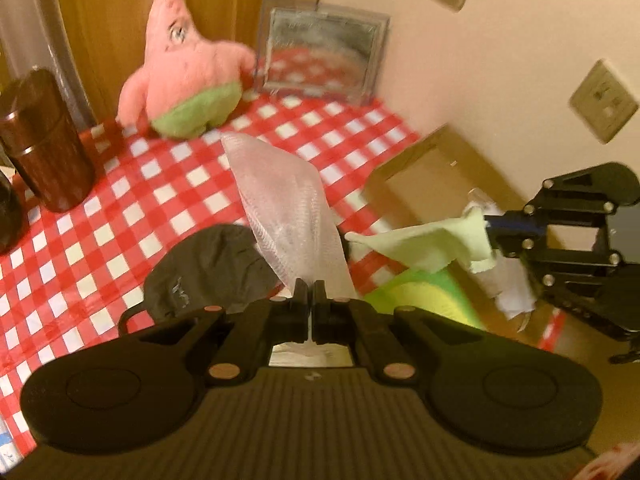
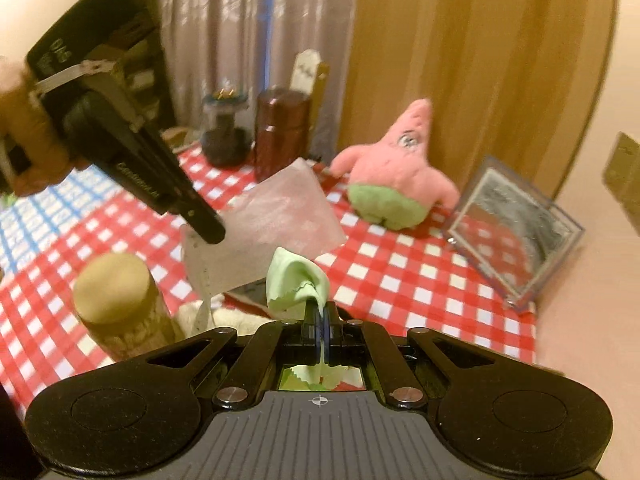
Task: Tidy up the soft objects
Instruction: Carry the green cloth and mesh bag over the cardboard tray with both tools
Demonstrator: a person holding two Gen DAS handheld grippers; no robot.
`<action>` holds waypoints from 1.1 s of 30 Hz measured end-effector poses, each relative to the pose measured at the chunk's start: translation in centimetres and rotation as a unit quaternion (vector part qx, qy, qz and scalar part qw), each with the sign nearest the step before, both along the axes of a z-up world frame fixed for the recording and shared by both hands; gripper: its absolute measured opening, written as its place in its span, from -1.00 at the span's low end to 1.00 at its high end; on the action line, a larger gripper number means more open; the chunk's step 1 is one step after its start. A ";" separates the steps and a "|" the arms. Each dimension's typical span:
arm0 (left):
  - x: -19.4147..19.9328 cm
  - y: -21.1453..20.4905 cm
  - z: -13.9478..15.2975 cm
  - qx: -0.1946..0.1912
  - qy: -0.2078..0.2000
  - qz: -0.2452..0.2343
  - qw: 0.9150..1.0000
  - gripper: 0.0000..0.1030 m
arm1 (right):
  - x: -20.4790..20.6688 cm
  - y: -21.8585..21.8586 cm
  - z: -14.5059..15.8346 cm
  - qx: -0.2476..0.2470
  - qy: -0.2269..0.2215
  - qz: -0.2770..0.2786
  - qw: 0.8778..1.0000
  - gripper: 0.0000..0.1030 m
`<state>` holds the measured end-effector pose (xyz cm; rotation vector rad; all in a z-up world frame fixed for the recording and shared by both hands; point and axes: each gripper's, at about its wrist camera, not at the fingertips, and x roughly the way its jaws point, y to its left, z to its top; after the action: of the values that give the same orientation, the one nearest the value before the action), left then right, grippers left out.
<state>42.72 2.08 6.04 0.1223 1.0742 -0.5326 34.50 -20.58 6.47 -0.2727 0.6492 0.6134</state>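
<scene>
My left gripper [image 1: 308,290] is shut on a translucent white mesh cloth [image 1: 288,208] and holds it up above the red checked tablecloth [image 1: 120,208]. The same cloth [image 2: 276,216] hangs from the left gripper [image 2: 210,236] in the right wrist view. My right gripper [image 2: 320,308] is shut on a pale green cloth [image 2: 298,280]; it shows at the right of the left wrist view [image 1: 492,236] with the green cloth [image 1: 424,246]. A pink star plush [image 1: 184,64] with green shorts sits at the back of the table. A black cap [image 1: 208,268] lies under the mesh cloth.
A clear frame [image 1: 324,52] leans on the wall beside the plush. A dark brown canister [image 1: 44,144] stands at the left. A tan-lidded jar [image 2: 116,300] stands at the near left. A cardboard box [image 1: 432,176] and a green-yellow item [image 1: 424,296] sit off the table's right edge.
</scene>
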 end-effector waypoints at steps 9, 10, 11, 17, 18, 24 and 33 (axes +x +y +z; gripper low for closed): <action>-4.4 -4.1 5.3 -0.029 -0.030 -0.003 0.999 -0.99 | -4.2 -4.7 3.4 0.013 -0.017 -0.059 0.998 -0.97; -4.9 -4.8 5.5 -0.035 -0.033 -0.002 0.999 -0.99 | -4.6 -5.4 3.5 0.015 -0.015 -0.067 0.998 -0.97; -5.3 -5.5 5.8 -0.040 -0.034 -0.004 0.999 -0.99 | -4.9 -6.2 3.5 0.017 -0.012 -0.076 0.997 -0.97; -7.6 -10.1 5.3 -0.058 -0.030 -0.014 0.998 -0.99 | -7.0 -11.1 3.3 0.024 -0.006 -0.133 0.991 -0.97; -7.9 -11.0 5.0 -0.059 -0.030 -0.016 0.998 -0.99 | -7.3 -11.9 3.2 0.025 -0.006 -0.141 0.990 -0.97; -8.7 -15.5 3.1 -0.083 -0.015 -0.016 0.996 -1.00 | -8.4 -16.1 1.8 0.037 0.005 -0.185 0.982 -0.97; -8.8 -21.1 -1.4 -0.112 0.010 -0.008 0.994 -0.99 | -8.7 -19.5 -1.9 0.043 0.034 -0.232 0.971 -0.97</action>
<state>33.90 -19.04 4.66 -0.0713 1.0255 -0.6668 25.83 -40.06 4.59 -0.0146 0.7206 0.2008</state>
